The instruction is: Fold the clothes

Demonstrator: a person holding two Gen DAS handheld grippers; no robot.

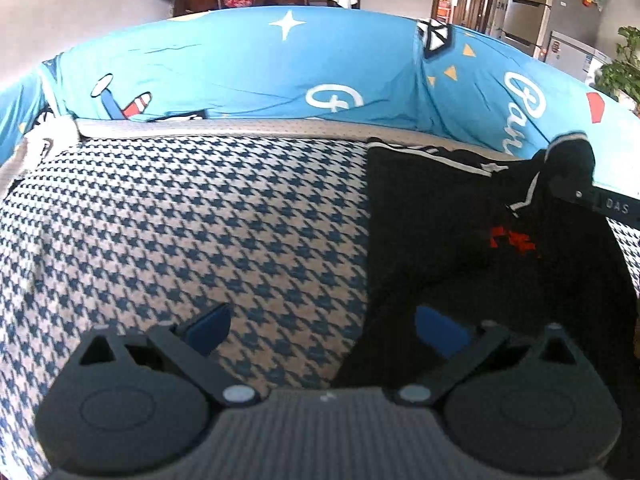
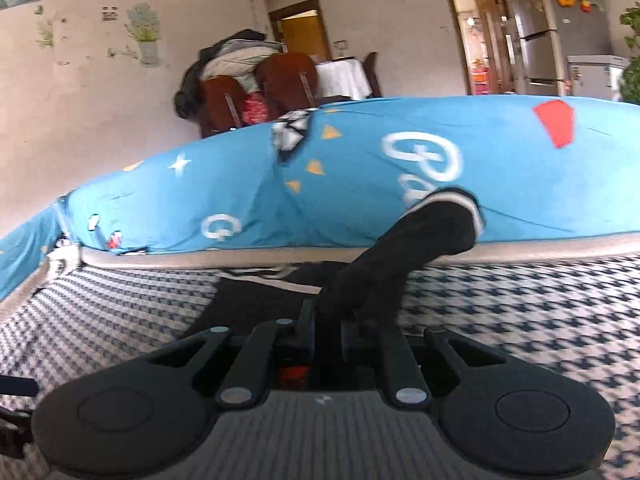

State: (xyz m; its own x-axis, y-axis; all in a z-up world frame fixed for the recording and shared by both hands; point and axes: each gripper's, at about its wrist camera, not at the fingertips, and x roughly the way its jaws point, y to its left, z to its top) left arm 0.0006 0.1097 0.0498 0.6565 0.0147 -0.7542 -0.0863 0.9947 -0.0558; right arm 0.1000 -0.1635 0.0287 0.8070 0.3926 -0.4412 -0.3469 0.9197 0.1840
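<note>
A black garment [image 1: 472,240] with white stripes and a red print lies on the houndstooth cover [image 1: 200,220], to the right in the left wrist view. My left gripper [image 1: 324,328] hovers open over the garment's left edge, its blue pads wide apart with nothing between them. My right gripper [image 2: 326,312] is shut on a fold of the black garment [image 2: 400,252], and a sleeve with a white-striped cuff rises from its jaws. The right gripper [image 1: 576,188] shows at the right edge of the left wrist view, holding up that cuff.
A blue cartoon-print quilt [image 1: 280,64] is bunched along the far side of the bed. Behind it stand wooden chairs [image 2: 260,88] piled with clothes, a white-clothed table [image 2: 344,78], doorways, a fridge [image 2: 560,36] and a plant [image 1: 624,68].
</note>
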